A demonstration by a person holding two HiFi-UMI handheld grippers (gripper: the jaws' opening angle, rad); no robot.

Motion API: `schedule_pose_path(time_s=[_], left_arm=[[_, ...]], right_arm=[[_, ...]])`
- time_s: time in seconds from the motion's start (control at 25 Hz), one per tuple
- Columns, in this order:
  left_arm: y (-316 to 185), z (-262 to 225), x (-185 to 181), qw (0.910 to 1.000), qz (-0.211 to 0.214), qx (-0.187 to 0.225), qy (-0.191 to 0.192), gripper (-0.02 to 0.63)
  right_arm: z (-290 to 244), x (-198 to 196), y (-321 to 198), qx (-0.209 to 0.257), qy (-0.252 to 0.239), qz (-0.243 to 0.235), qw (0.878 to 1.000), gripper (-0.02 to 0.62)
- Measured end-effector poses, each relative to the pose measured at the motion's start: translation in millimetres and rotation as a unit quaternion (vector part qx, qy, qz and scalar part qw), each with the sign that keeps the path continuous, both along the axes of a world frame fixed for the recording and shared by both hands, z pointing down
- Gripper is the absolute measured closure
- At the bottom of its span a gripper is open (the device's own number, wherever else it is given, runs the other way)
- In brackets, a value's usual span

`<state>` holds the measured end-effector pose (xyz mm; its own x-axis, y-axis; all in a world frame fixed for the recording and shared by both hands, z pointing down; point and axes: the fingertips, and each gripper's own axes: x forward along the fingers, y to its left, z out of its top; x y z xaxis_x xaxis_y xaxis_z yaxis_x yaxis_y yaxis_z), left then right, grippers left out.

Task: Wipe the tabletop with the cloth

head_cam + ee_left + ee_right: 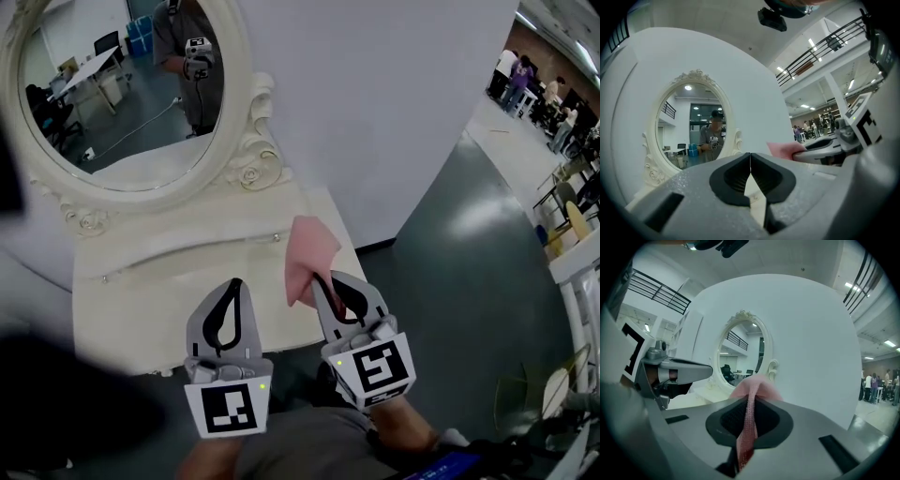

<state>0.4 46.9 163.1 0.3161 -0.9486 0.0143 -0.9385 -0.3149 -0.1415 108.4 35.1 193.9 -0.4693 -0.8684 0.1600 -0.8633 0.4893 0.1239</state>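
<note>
A pink cloth (pixel 308 255) hangs from my right gripper (pixel 320 280), whose jaws are shut on it above the front right part of the cream dressing-table top (pixel 159 291). In the right gripper view the pink cloth (pixel 751 416) runs pinched between the dark pads and bunches up beyond the tips. My left gripper (pixel 234 284) is beside it on the left, over the front edge of the tabletop, its jaws shut with nothing between them. From the left gripper view, the pads (pixel 736 178) meet in a closed line and the cloth (pixel 785 149) shows at the right.
An oval mirror (pixel 122 84) in an ornate cream frame stands at the back of the table against a white wall (pixel 394 103). Grey floor (pixel 469 272) lies to the right of the table. People and furniture are far off at the right.
</note>
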Motion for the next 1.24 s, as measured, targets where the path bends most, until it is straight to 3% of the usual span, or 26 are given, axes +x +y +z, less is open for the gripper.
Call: schedule_pose_path(time_s=[0.44,1.24], left_arm=[[15.8,-3.3,-27.1,0.9996,-0.028,0.005,0.004,0.591],[4.5,9.3,1.6,0.9997,-0.023,-0.011,-0.002,0.591]], right_arm=[[-2.8,-27.5,9.9,0.019,-0.008,-0.035,0.999,0.575],[10.7,-6.3,0.2,0.007,-0.009,-0.046,0.999,0.575]])
